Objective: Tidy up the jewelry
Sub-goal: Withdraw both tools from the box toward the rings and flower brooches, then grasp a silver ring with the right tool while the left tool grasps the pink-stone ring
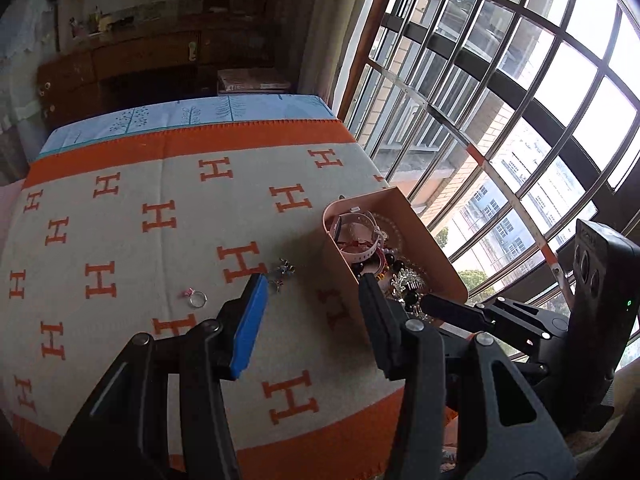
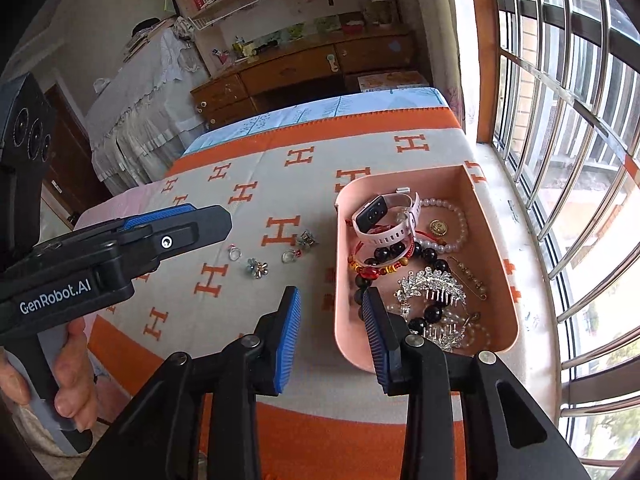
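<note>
Both the left gripper (image 1: 312, 280) and right gripper (image 2: 330, 296) are spread and empty; the right straddles the tray (image 2: 498, 240) wall and may tip it at the blanket's (image 2: 248, 308) window edge

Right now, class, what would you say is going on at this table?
A person holds a gripper in each hand above an orange-patterned blanket. A pink tray already holds a watch, bead bracelets and a sparkly hair comb. Several rings and small pieces lie loose on the blanket. The left gripper and the right gripper are both empty.
</note>
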Demonstrator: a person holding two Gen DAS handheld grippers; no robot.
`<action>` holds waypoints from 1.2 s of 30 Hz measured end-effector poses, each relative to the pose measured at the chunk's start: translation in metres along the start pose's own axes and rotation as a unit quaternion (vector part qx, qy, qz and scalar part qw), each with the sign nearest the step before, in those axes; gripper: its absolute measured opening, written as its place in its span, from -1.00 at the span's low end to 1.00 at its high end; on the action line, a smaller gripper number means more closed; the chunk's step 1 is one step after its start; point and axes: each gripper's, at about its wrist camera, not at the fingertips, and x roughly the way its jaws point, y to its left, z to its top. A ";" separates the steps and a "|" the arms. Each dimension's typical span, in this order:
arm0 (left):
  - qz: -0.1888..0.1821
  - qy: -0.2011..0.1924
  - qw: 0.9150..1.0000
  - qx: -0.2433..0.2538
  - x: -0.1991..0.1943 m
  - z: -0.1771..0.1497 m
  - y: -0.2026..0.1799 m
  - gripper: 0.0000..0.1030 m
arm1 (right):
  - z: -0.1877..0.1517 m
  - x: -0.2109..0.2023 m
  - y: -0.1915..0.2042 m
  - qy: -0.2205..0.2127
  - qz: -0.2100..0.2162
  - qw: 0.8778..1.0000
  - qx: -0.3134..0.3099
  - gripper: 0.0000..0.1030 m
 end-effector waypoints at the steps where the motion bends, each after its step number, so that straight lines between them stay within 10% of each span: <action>1: 0.001 -0.001 1.000 -0.003 -0.002 -0.001 0.004 -0.14 | 0.000 0.001 0.006 0.001 0.000 1.000 -0.003 -0.36; 27: 0.030 0.032 0.991 -0.130 0.013 -0.022 0.150 -0.11 | 0.024 0.060 0.062 0.048 -0.002 0.998 -0.032 -0.33; 36: 0.038 0.080 0.990 -0.107 0.057 -0.037 0.143 -0.11 | 0.027 0.104 0.048 0.061 0.003 0.998 0.010 -0.33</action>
